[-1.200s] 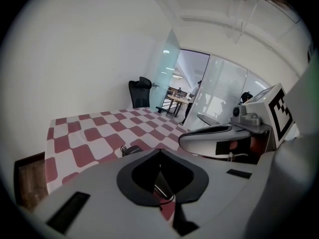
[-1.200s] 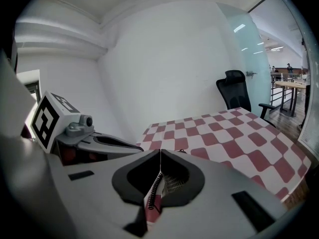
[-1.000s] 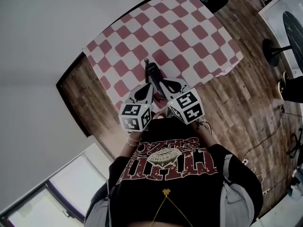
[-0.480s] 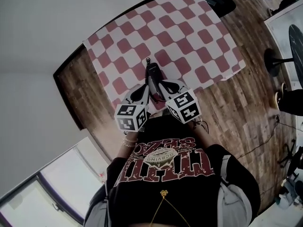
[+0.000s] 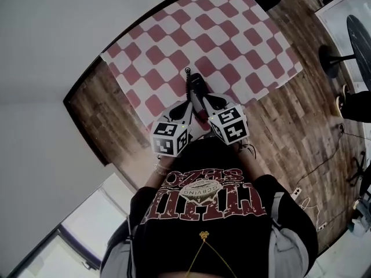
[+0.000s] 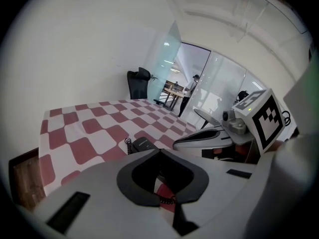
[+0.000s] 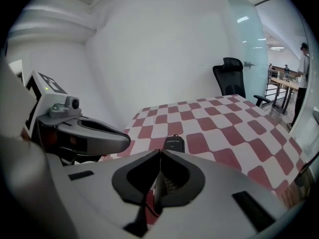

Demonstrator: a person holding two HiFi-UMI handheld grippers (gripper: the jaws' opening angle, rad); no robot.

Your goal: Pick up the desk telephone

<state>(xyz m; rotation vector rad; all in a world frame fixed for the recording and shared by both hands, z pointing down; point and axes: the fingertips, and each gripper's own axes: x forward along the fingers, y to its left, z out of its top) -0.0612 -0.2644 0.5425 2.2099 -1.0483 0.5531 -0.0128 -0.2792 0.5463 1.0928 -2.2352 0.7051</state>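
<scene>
Red-and-white checked tablecloth [image 5: 174,45]; at its six o'clock edge, a black telephone [image 5: 196,86]. Brown wood-grain floor [image 5: 290,120]. Black shirt [image 5: 232,225], red lettering.

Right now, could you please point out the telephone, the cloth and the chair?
telephone [image 7: 174,143]: right gripper view, on its dark top face.
cloth [image 5: 174,39]: head view, on a bare checked patch.
chair [image 7: 230,77]: right gripper view, on its backrest.

I see a wood table [image 5: 97,104] with a red-and-white checkered cloth [image 5: 232,33] on it. A black desk telephone [image 5: 196,87] lies on the cloth near my edge, its coiled cord [image 5: 187,74] at the far end.
</scene>
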